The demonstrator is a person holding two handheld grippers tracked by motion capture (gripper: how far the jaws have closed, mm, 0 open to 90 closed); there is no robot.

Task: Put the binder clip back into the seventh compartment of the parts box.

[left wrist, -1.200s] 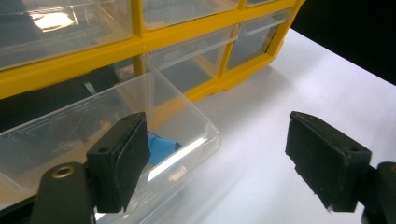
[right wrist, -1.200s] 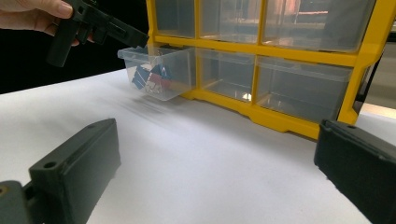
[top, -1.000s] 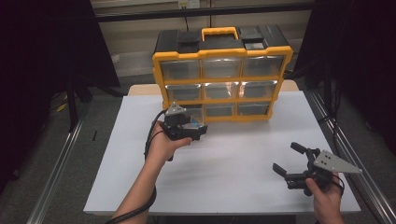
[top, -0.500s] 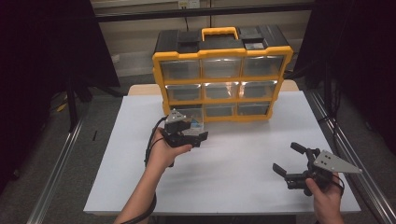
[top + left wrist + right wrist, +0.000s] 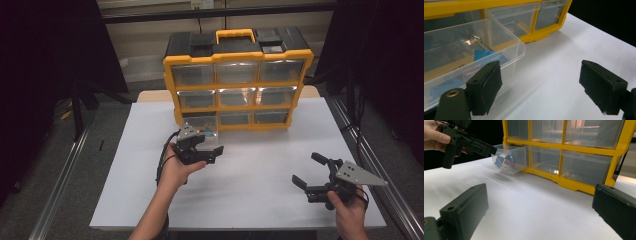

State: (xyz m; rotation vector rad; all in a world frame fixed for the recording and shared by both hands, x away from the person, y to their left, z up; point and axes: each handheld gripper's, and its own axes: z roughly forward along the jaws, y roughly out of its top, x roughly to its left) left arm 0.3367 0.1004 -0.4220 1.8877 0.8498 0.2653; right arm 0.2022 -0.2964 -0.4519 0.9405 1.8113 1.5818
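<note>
Nine clear plastic drawers filled the yellow-and-black organiser cabinet (image 5: 239,75), which stood at the far edge of the white table (image 5: 250,200), presumably so its front faced the person. Its lower-left clear drawer (image 5: 200,124) was pulled out toward the near side, probably to expose the blue binder clips (image 5: 482,55) lying inside it. At the drawer's front the left gripper (image 5: 207,150) hovered with jaws apart, nothing between them; one pad sat just beside the drawer's front wall, likely positioned for reaching in or pushing the drawer shut. Well apart, at the near right, the right gripper (image 5: 309,171) rested low with jaws spread and empty, apparently waiting.
</note>
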